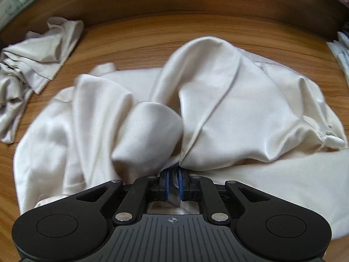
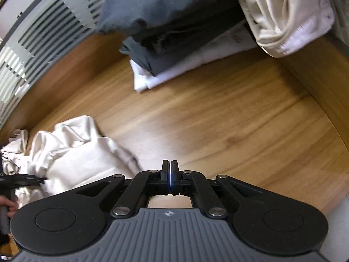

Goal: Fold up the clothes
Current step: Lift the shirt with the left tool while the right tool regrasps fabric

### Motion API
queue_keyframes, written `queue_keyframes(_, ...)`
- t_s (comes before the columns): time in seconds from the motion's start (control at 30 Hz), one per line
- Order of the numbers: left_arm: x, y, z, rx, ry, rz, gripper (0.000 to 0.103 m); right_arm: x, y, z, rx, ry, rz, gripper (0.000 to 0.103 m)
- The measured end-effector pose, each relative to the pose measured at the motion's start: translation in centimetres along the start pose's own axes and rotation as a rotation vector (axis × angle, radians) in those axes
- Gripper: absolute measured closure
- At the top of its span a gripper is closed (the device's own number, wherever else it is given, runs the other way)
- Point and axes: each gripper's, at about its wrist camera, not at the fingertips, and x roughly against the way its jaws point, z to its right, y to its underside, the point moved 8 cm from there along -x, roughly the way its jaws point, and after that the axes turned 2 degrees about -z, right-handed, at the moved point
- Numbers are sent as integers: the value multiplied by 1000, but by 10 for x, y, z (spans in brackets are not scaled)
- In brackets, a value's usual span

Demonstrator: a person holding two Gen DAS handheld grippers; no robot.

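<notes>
Warm wood-grain table with a raised wooden rim, striped frosted glass behind. Straight ahead of the left claw, spread in soft rumpled folds across the table: a cream satin garment, one gathered bunch of it pinched between the blue pads, set narrowly apart with cloth filling the gap. Ahead and far to the left of that claw, a second crumpled heap of pale grey-beige cloth, apart from the cream piece. At the right edge, a sliver of white folded fabric.

Right claw fully closed, pads pressed flat together, nothing between them, hanging over bare wood. To its left, the same cream garment bunched on the table, with a hand on a dark handle at the frame's edge. Well ahead, a folded stack: dark grey garments atop white folded cloth. Ahead and to the right, a cream-and-white bundle, draped or hanging, support unclear.
</notes>
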Motion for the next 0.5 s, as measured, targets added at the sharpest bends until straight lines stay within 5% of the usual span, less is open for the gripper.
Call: queue_keyframes(0.5,-3,-5,-2,-84,62,-53,88,-78,-3,-65,226,-154,-132,98)
